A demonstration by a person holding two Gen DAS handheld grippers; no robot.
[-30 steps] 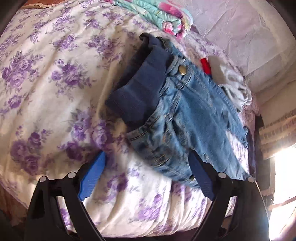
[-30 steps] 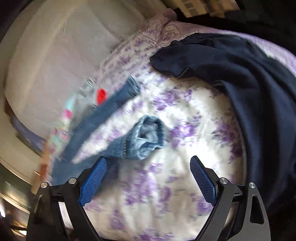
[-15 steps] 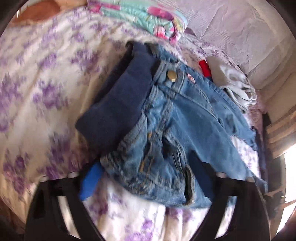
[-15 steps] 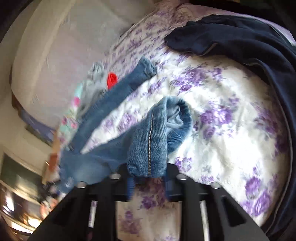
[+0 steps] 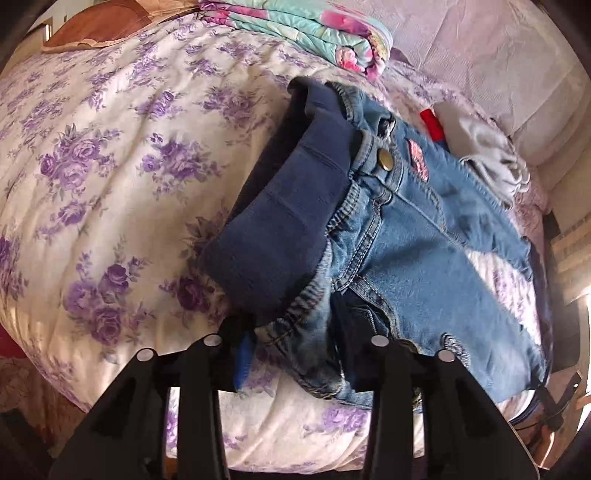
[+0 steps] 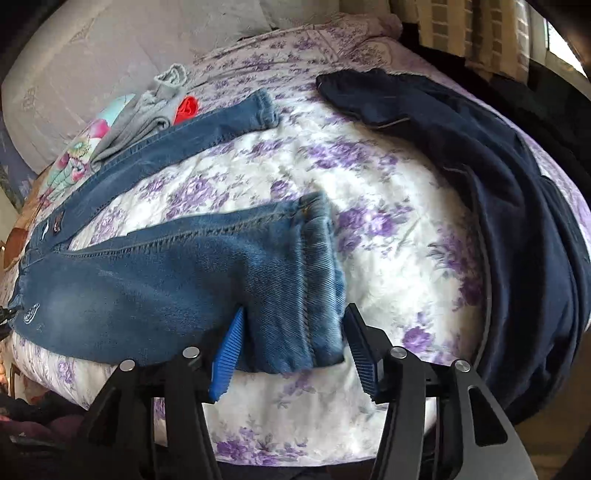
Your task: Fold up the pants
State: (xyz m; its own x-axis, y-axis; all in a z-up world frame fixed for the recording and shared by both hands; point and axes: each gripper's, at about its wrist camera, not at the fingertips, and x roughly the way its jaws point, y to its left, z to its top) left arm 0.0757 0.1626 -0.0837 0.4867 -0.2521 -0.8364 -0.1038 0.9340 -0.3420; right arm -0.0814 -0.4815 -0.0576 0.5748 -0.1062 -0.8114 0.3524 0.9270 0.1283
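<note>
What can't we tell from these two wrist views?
- Left wrist: left gripper closing on the jeans waist; one pad buried in denim, grip unconfirmed.
- Right wrist: right gripper opening around the leg hem; navy garment cut by the frame edge.
- Right wrist: red item behind grey garment, too small to identify.

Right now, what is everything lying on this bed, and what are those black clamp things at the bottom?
Jeans: one pair, blue denim, spread across the bed, legs apart.
Bedspread: one, white with purple flowers, under everything.
Folded blanket: one, teal and pink, at the bed's far edge.
Grey garment: one, crumpled beyond the jeans.
Red item: one, small, beside the grey garment.
Dark navy garment: one, draped beside the leg ends.
Left gripper: black, blue pads, jaws closing on the jeans' waist.
Right gripper: black, blue pads, jaws opening around a leg cuff.
</note>
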